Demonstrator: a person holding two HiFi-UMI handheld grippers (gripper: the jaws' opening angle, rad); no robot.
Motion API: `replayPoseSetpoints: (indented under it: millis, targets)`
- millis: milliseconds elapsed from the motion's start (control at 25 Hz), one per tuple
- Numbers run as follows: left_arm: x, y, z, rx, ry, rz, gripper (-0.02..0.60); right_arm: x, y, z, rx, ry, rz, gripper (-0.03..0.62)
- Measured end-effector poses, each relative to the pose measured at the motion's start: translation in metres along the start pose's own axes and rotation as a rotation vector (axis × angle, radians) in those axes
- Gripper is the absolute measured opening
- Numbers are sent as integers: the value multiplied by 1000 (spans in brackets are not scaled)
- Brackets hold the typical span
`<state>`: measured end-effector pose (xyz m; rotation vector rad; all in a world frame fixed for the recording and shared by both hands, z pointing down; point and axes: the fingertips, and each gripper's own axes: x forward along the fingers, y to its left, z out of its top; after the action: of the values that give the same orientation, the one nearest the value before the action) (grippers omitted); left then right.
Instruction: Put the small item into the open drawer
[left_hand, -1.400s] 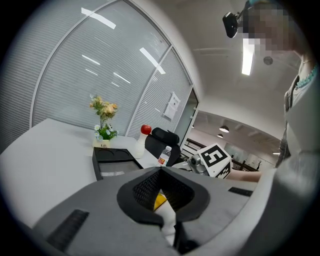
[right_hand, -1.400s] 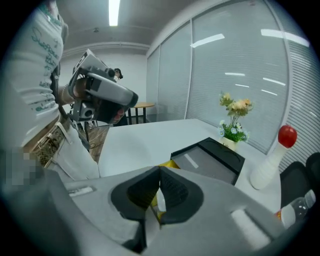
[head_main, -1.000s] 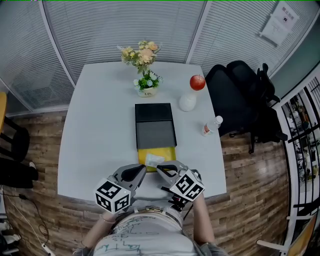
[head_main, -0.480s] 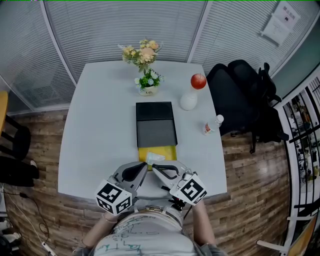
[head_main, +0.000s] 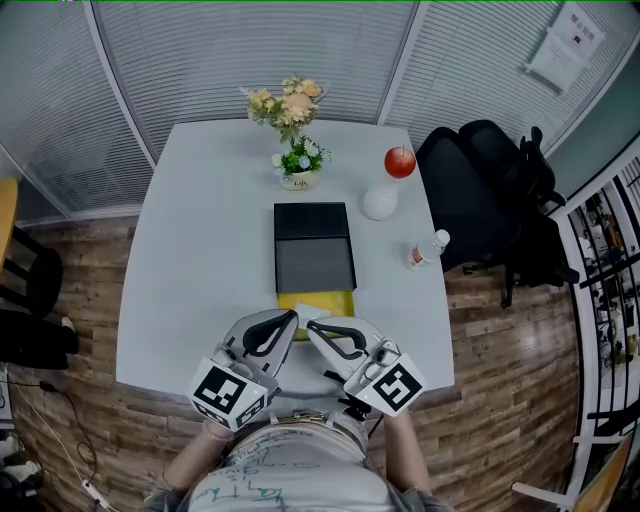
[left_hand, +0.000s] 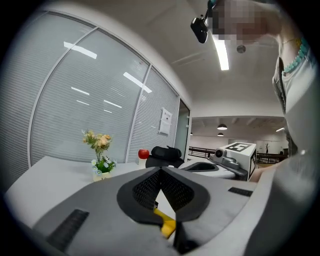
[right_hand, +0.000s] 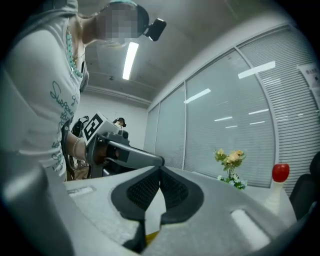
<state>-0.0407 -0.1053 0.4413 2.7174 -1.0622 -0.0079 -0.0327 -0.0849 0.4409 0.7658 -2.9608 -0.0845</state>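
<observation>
Both risen, jaws closed, empty: left gripper (head_main: 292, 318), right gripper (head_main: 312, 328); small item (head_main: 308, 314) in yellow drawer (head_main: 335, 300) just beyond tips.

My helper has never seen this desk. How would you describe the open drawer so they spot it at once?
On the white table, a dark flat box lies in the middle. The drawer sticks out of its near end; it is the only yellow thing there.
</observation>
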Motion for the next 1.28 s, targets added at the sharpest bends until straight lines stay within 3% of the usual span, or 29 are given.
replayPoseSetpoints:
  millis: [200, 600, 1280]
  targets:
    - [3, -4, -10, 27, 13, 14, -3, 2, 3, -2, -19, 9, 18, 3]
    - [0, -4, -27, -22, 41, 31, -3, 2, 2, -11, -23, 48, 25, 3]
    - [-1, -3, -36, -36, 82, 30, -3, 2, 2, -16, -41, 78, 24, 2]
